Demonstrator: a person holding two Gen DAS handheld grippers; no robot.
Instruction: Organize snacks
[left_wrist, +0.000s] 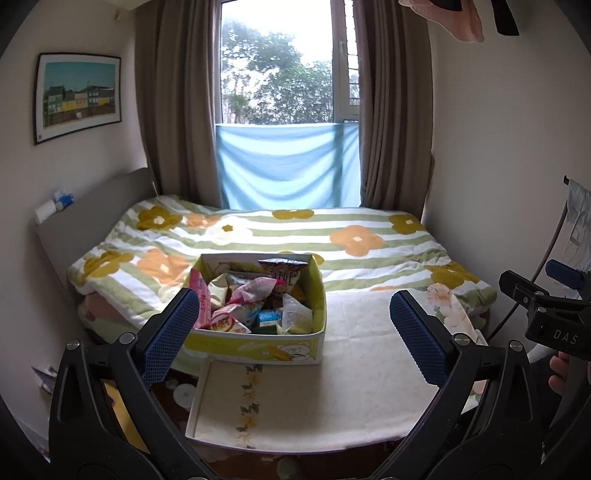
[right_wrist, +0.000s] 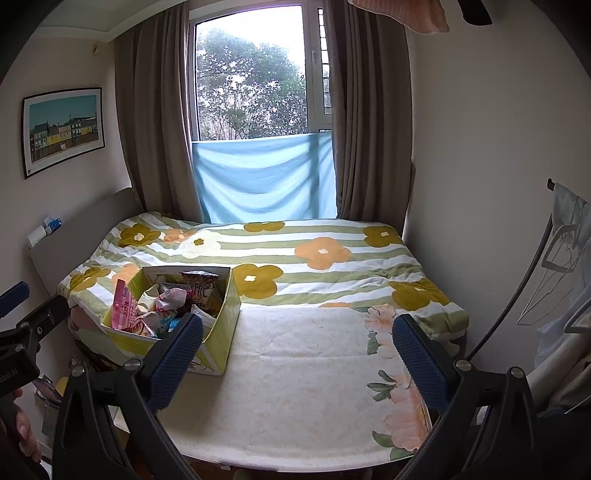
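Snacks gathered in one box (left_wrist: 258, 345) on the table (left_wrist: 362, 369).
Both grippers, left (left_wrist: 295, 332) and right (right_wrist: 297, 360), were held back, jaws released and empty, leaving the snacks (left_wrist: 255, 299) reachable.

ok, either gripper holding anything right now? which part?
Nothing held. Left gripper and right gripper are both open and empty, short of the snack box.

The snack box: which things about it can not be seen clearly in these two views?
- Box bottom layer: hidden under the piled snacks, both views.
- Near left corner: the left gripper finger covers it in the left view.
- Near right part of the box: the right gripper finger hides it in the right view.
- Packet print: mostly too small to read.
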